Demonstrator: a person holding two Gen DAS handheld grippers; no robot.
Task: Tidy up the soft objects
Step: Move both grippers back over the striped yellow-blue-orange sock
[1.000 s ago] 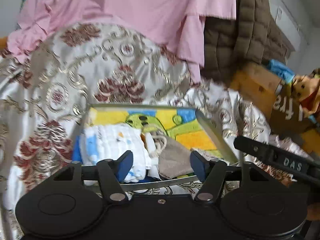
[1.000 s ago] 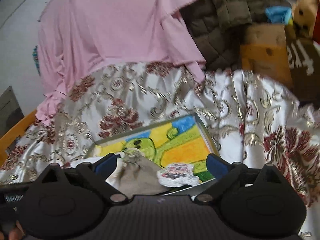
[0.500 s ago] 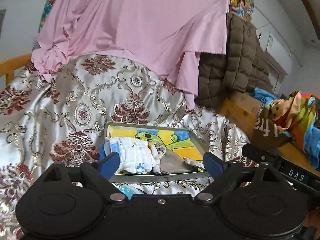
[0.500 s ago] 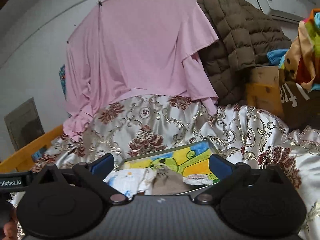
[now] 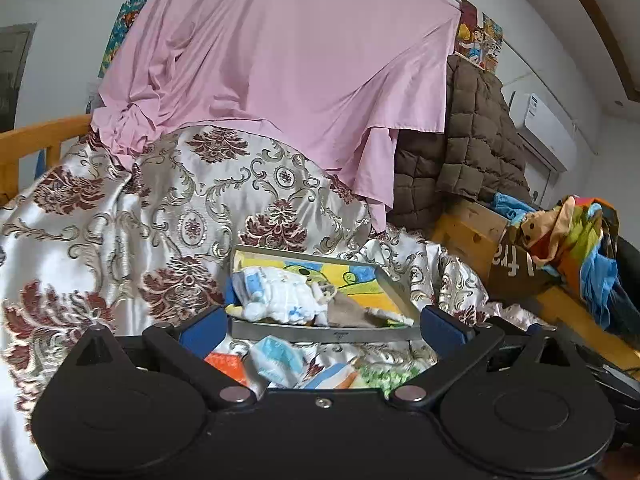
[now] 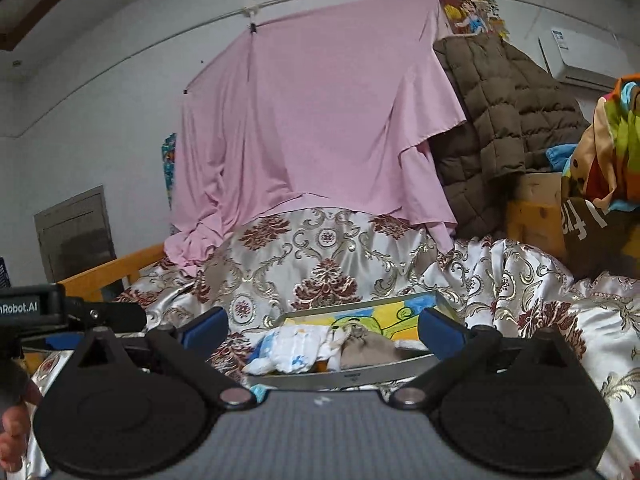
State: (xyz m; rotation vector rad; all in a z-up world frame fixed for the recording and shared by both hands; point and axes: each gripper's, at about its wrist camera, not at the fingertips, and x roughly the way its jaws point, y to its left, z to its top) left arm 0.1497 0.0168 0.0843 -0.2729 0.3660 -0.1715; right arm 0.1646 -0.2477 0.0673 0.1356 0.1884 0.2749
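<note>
Left wrist view: both tools, left point(image 5: 322, 326) and right point(image 6: 322, 328), have pulled back from the tray point(image 5: 320, 334), jaws now wide and empty; white cloth point(image 5: 280, 294) lies inside it, loose items point(image 5: 280, 360) remaining just before it.

The tray point(image 5: 324, 335) has a dull brushed-metal rim. It sits on glossy satin brocade bedding point(image 5: 168, 208). In the tray lie a soft white quilted cloth point(image 5: 280, 294) and a matt beige fabric pouch point(image 6: 370, 350). Behind hang smooth matt pink sheet point(image 6: 320, 120), puffy brown quilted jacket point(image 5: 468, 140), varnished wooden bedframe point(image 6: 108, 276).
</note>
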